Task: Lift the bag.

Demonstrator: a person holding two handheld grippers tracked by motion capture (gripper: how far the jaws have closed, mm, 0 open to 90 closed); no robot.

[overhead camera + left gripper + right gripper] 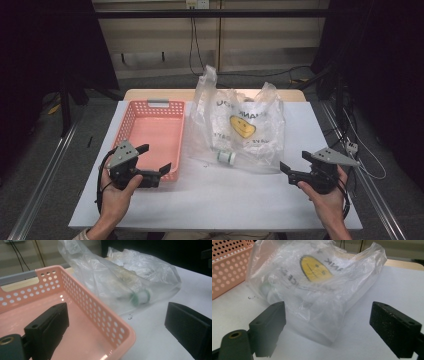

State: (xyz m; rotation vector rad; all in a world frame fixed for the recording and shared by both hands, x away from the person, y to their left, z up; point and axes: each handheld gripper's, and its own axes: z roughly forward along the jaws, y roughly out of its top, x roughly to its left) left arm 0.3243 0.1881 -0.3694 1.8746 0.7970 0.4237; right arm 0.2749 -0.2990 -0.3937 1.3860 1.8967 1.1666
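We see a clear plastic bag (pixel 240 127) with a yellow smiley print lying mid-bench, toward the far edge, its handles sticking up loose. Inside it, near the bag's near edge, lies a small white bottle (pixel 226 158) with green bands, on its side; the film is thin enough that it reads through. Just left of the bag sits a pink perforated basket (pixel 135 117), nothing in it, long side running from far edge toward near edge. We judge it is parked there as the drop spot, close enough that whatever comes out of the bag makes a short trip.

Left tongs (pixel 154 161) hover at the basket's near right corner, jaws apart, nothing between them; in the left gripper view one jaw hangs over the basket floor, the other over bare bench (pixel 155 340), aimed toward the bottle (pixel 140 298). Right tongs (pixel 286 171) sit near the bench's near right corner, jaws wide apart too, holding nothing, pointed at the bag's (pixel 317 282) near right corner. Both are apart from the bag, not touching.

We judge the flanking pose sets up a two-handed job: one side pins or lifts the film, the other goes for the bottle. Slippery film, so the grip likely needs a bunched fold.
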